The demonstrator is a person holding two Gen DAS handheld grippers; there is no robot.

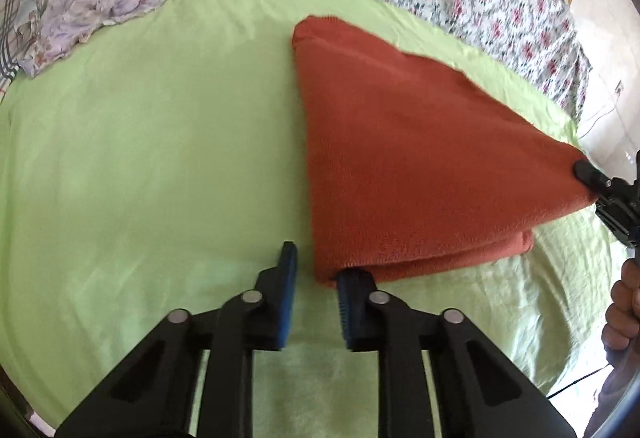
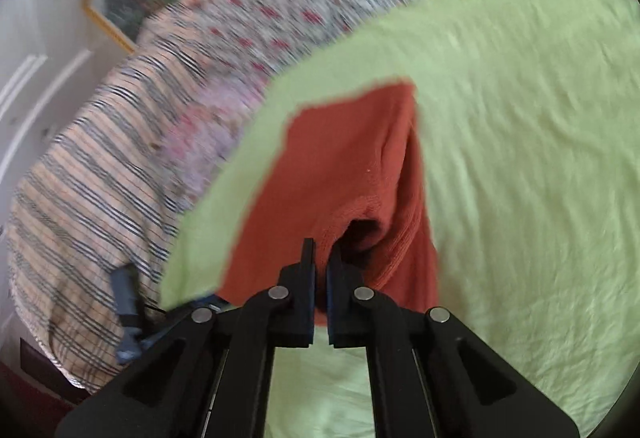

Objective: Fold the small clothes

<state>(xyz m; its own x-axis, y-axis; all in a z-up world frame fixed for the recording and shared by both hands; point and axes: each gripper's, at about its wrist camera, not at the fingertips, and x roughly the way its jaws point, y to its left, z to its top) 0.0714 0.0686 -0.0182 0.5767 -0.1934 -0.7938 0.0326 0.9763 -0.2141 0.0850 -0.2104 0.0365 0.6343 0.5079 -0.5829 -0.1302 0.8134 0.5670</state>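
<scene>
While the right gripper [image 2: 321, 258] was clamped on the cloth [image 1: 400, 142] corner, lifting it off the green sheet [image 1: 140, 158] mid-fold, the left gripper [image 1: 316, 270] sat empty, fingers apart, beside the cloth's near corner; next move probably needs carrying that flap across.

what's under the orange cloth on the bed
The orange cloth lies on the green sheet, with its own folded layers beneath the raised flap. Whatever is directly beneath the cloth is covered.
</scene>
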